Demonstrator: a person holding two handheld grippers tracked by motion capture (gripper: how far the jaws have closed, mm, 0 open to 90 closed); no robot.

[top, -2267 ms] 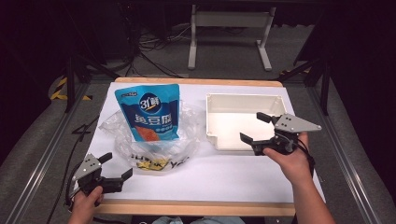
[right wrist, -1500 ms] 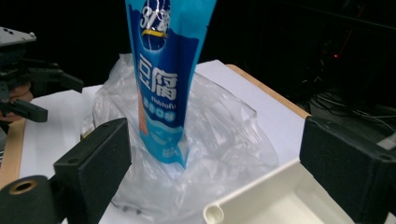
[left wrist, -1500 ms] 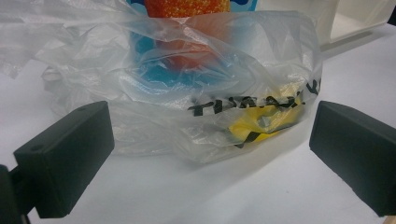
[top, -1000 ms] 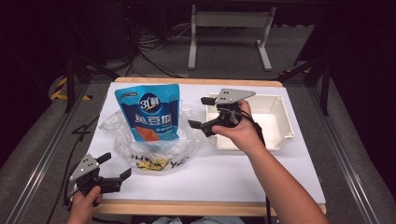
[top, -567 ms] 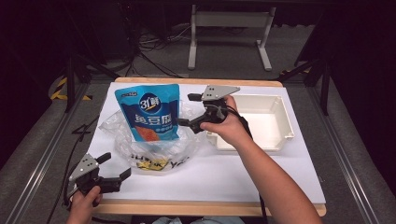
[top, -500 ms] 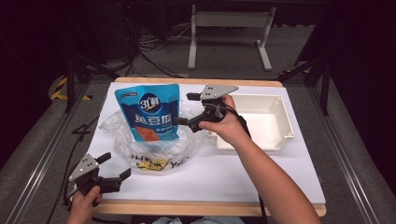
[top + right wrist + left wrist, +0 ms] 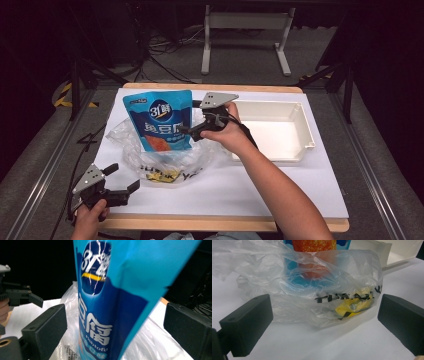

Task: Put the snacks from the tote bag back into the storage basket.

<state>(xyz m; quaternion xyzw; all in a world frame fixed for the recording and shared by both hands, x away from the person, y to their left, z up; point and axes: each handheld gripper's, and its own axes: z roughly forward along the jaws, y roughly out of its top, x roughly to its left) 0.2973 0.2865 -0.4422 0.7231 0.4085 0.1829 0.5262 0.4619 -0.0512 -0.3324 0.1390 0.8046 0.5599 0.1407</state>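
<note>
Blue pouch (image 7: 161,120) upright in plastic bag (image 7: 150,155), right gripper (image 7: 192,120) reaching, fingers apart astride it, left gripper (image 7: 122,185) spread too.

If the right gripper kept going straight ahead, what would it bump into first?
Most likely the blue snack pouch. The right gripper is open, and the pouch stands between its jaws, right in front of it. How near is hard to tell.

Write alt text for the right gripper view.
A blue snack pouch with white lettering stands upright between the right gripper's two open black jaws, filling the middle of the frame. Clear plastic bag lies crumpled around its base, and the left gripper shows far off at the left edge.
</note>
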